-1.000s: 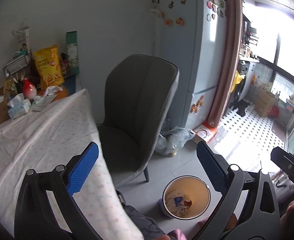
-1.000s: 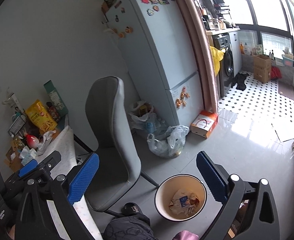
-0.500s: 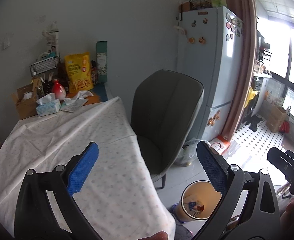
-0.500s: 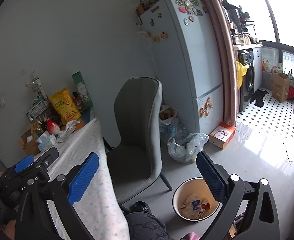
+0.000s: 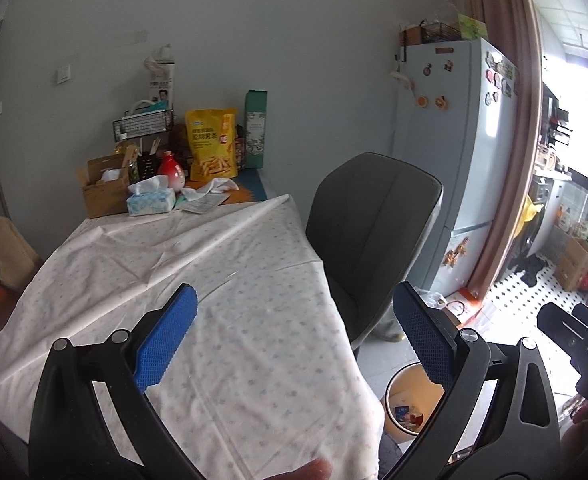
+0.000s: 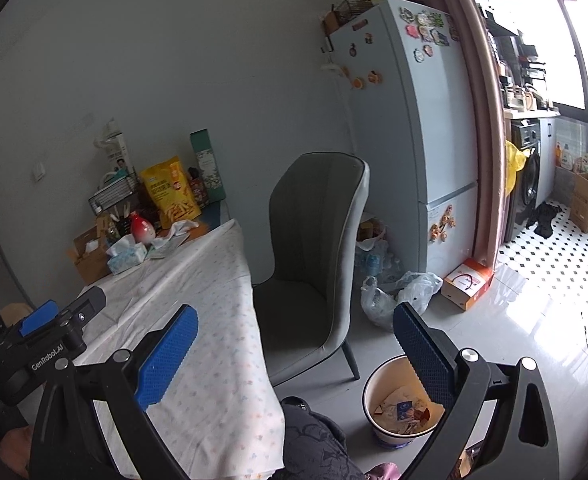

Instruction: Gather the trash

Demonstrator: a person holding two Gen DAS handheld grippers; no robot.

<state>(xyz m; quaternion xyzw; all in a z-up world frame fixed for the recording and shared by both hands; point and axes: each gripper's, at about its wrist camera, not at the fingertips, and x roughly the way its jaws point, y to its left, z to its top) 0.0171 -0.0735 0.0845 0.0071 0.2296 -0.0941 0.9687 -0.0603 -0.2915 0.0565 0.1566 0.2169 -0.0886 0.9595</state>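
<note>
A round cream trash bin (image 6: 398, 400) holding several wrappers stands on the floor beside the table; it also shows in the left wrist view (image 5: 408, 404). My left gripper (image 5: 294, 332) is open and empty, held above the clothed table (image 5: 197, 280). My right gripper (image 6: 294, 344) is open and empty, above the table's right edge and the bin. Crumpled white paper (image 5: 213, 188) and a flat paper wrapper (image 5: 205, 204) lie at the table's far end.
A grey chair (image 6: 318, 264) stands by the table. A tissue box (image 5: 151, 200), yellow snack bag (image 5: 211, 144), red bottle, wooden box and wire basket crowd the far end. A fridge (image 6: 410, 140), plastic bags (image 6: 398, 296) and a carton (image 6: 468, 284) stand beyond.
Both grippers have tilted up and swung left, from looking down at the bin and chair to facing the table. Both stay open and empty.
</note>
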